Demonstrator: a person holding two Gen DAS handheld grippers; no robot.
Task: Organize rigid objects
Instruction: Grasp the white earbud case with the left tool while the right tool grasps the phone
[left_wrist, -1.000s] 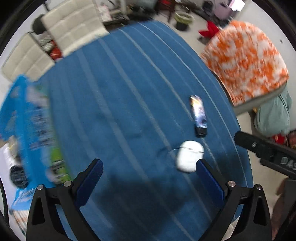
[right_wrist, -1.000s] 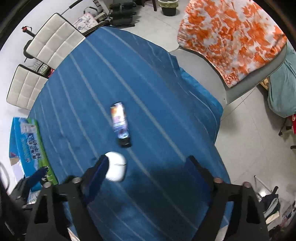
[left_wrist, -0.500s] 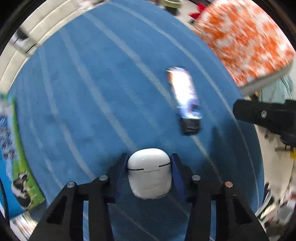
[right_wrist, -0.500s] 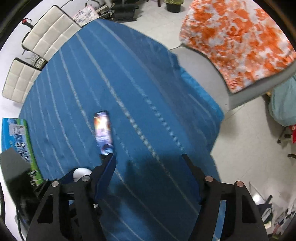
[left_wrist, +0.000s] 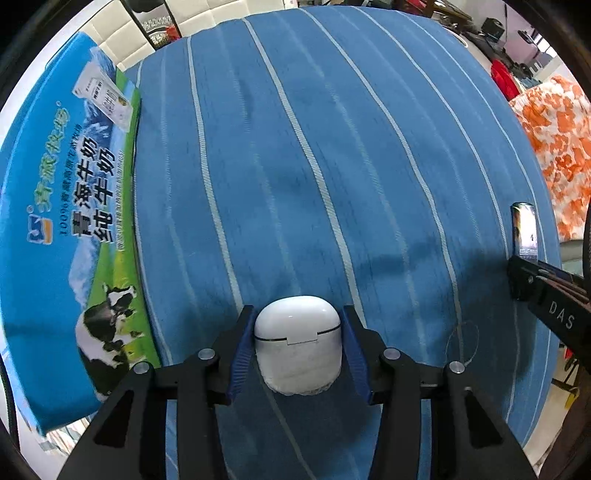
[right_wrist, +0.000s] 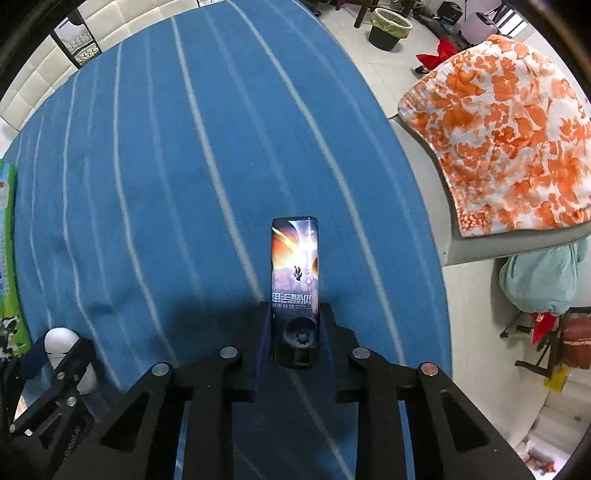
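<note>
Left wrist: left claw (left_wrist: 297, 345) grips white earbud case (left_wrist: 297, 345); right claw (right_wrist: 294, 325) clamps lighter (right_wrist: 294, 269)

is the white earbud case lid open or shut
Shut. In the left wrist view the white earbud case, gripped by the left tool, shows only a thin dark seam between lid and body, no gap.

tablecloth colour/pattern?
Blue tablecloth with thin pale stripes; clearest in the right wrist view.
</note>
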